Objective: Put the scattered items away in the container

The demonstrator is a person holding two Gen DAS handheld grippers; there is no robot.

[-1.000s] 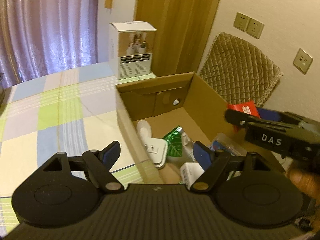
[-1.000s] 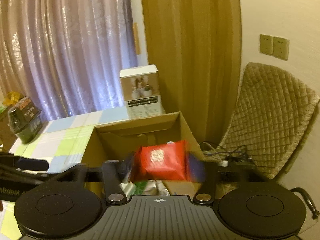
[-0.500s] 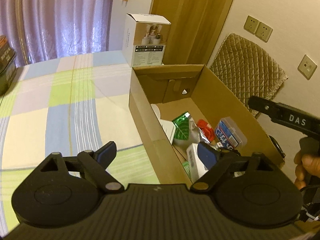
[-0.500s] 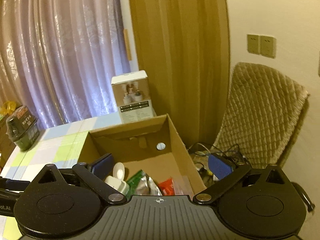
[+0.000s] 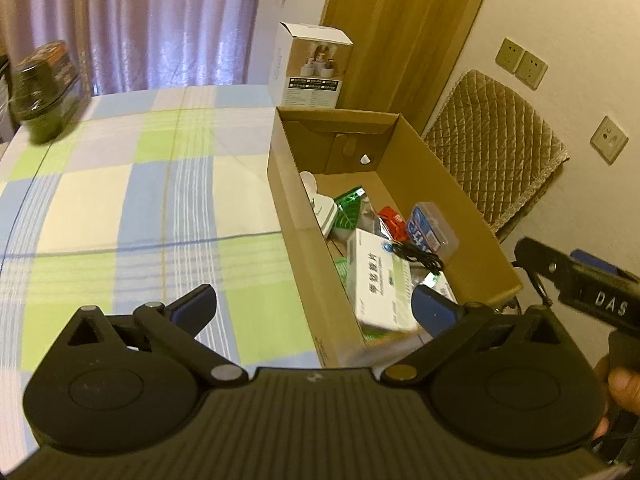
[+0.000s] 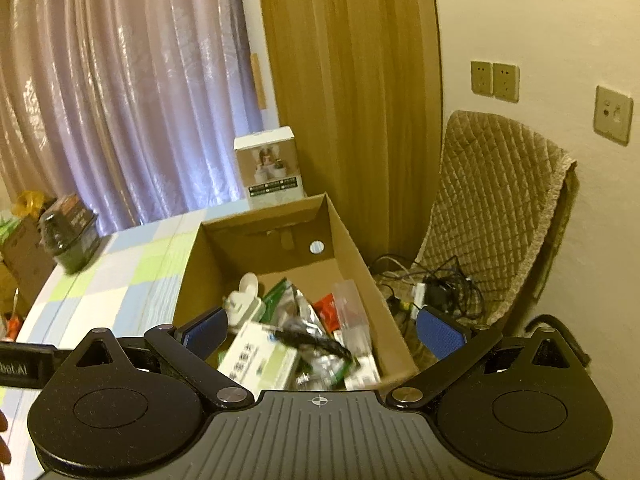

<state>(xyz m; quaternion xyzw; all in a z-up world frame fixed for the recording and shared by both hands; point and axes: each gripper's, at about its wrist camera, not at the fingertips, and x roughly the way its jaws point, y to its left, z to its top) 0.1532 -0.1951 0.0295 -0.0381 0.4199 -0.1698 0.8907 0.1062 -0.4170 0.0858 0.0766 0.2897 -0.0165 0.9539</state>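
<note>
Gone from the right gripper [image 6: 322, 330] is the red packet [image 5: 394, 218] it was carrying a second ago; that packet now lies inside the cardboard box [image 5: 472, 216], toward the right wall, between a silver-and-green pouch [image 5: 352, 210] and a clear case with a blue label [image 5: 430, 228]. Both grippers have pulled back and risen, so the whole box shows. The right gripper's fingers are spread wide and empty above the box's near end. The left gripper [image 5: 314, 308] is likewise spread and holds nothing, straddling the box's near left corner. A white-and-green medicine carton [image 5: 378, 284] lies at the near end with a black cord [image 5: 420, 256] over it.

On the checked tablecloth [image 5: 120, 200] nothing loose shows near the box. A dark jar [image 5: 42, 92] at the far left edge and a white carton [image 5: 310, 66] behind the box may be fixtures rather than clutter; blur makes that hard to judge. The tidying looks nearly or wholly finished.
</note>
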